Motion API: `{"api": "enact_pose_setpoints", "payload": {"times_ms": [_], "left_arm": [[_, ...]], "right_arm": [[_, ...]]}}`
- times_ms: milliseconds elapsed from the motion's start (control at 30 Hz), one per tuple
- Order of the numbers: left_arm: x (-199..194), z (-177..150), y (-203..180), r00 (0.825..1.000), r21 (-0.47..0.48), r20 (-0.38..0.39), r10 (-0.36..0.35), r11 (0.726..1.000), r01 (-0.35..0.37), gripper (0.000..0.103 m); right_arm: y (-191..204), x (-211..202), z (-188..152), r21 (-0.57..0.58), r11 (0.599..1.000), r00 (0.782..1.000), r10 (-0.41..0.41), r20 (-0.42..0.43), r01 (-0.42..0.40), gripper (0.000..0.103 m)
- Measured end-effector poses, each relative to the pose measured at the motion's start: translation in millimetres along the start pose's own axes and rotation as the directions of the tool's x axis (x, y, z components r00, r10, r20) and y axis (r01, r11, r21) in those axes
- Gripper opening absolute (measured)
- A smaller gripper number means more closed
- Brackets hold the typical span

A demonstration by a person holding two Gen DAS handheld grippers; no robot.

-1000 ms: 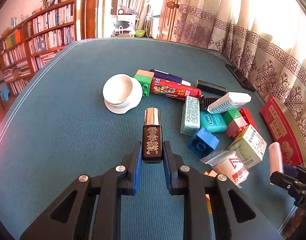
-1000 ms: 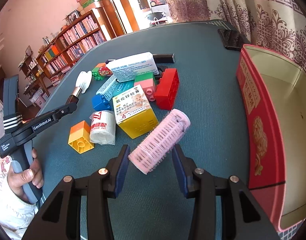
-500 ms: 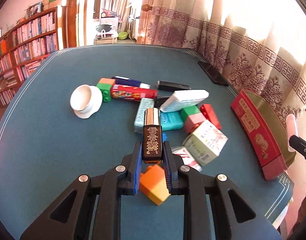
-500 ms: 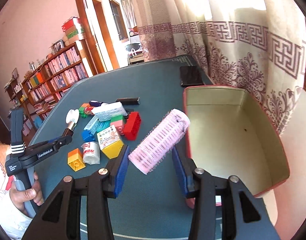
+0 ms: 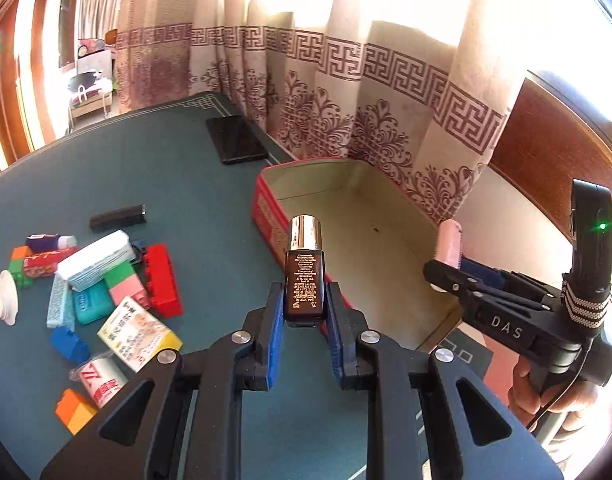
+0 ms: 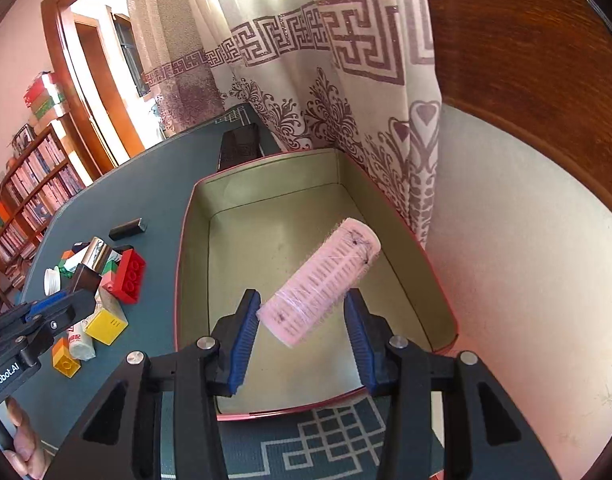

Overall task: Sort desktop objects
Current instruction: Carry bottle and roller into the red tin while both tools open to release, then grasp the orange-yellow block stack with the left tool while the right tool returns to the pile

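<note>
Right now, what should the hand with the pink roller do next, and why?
Probably lower it a little and let go. The right gripper holds the pink hair roller right over the open red tin, which looks empty, so dropping it in seems the natural next step.

Dark bottle point(image 5: 304, 288) and pink roller point(image 6: 320, 282) held above red tin point(image 6: 184, 248)
</note>
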State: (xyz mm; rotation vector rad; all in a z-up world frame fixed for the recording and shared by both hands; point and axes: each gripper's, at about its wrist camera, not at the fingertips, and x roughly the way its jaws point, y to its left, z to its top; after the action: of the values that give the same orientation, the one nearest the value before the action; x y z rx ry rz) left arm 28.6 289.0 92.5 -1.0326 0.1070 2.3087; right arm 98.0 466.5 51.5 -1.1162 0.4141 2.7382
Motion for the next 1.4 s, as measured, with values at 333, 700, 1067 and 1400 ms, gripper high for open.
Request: {"api": "enact_pose_setpoints", "payload": {"times_ms": [333,700,1067,1400], "left_arm": [[41,20,-41,0.997,0.043,-0.066,-0.047,0.998,0.05,0.025],[28,14,-26,1.0,0.046,-0.016,0.018,0.999,-0.017,0.051],[-17,-4,55,0.989,-0.103,0.015,0.15,0.984,-0.148,0.052],[-51,-42,139,0.961,-0.219,-0.006,0.278,0.937,-0.272,0.06]], "right_arm": [[-7,3,-3,-0.019,0.999,0.999,-0.05,-0.014,0.05,0.057],[-9,-7,-4,0.007,0.999,0.999,-0.04,0.028,0.04,0.065],[16,-10,-8,-0.033,0.999,0.998,0.02,0.061,-0.018,0.074],[63,-21,-21,-0.131,0.986,0.988,0.12,0.099,-0.107,0.078]]}}
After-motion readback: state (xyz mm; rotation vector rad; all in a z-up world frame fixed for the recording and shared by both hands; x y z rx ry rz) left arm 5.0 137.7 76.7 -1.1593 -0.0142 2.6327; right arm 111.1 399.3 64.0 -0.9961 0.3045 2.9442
